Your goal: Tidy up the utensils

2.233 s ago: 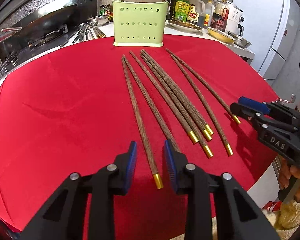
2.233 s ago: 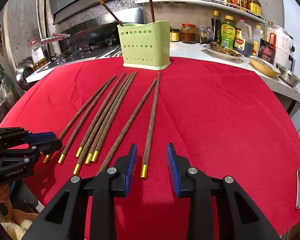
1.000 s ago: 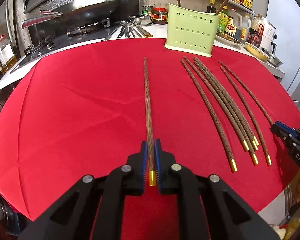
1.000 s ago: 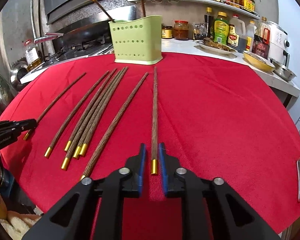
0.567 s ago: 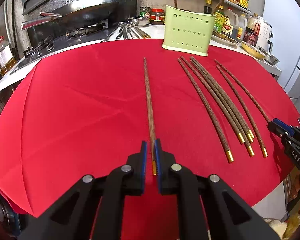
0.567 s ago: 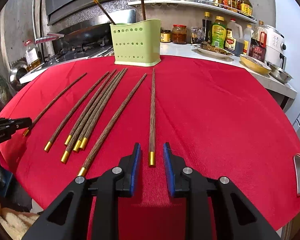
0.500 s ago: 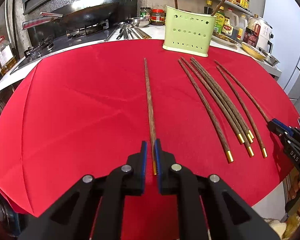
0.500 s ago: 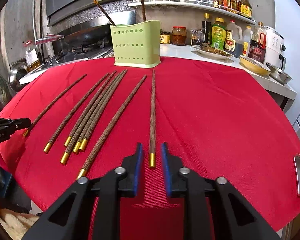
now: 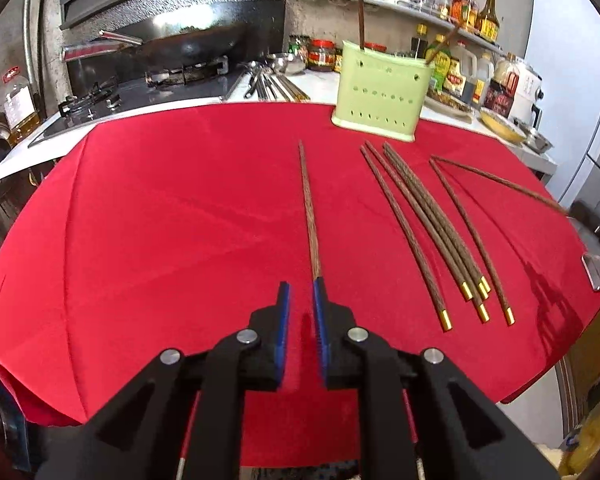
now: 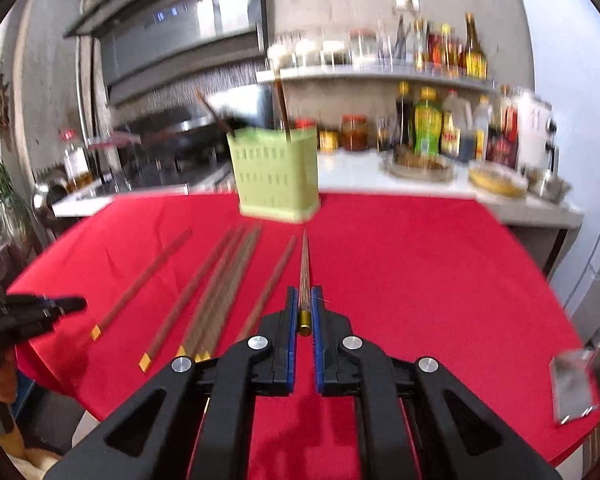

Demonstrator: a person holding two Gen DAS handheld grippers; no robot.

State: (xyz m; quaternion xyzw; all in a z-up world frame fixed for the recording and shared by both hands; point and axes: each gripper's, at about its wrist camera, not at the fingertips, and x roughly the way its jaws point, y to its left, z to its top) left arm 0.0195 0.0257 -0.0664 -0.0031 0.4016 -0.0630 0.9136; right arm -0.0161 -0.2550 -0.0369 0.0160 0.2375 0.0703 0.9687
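Right gripper [image 10: 304, 316]: jaws clamped on the gold-capped end of one chopstick [image 10: 303, 268], its shaft pointing toward the green utensil holder [image 10: 275, 173]. Left gripper [image 9: 300, 308]: jaws opening, a lone chopstick [image 9: 309, 208] lying just beyond the right pad, its near end hidden. Further chopsticks [image 9: 424, 224] lie on the red-clothed bench [image 9: 160, 216]; two stand in the holder.
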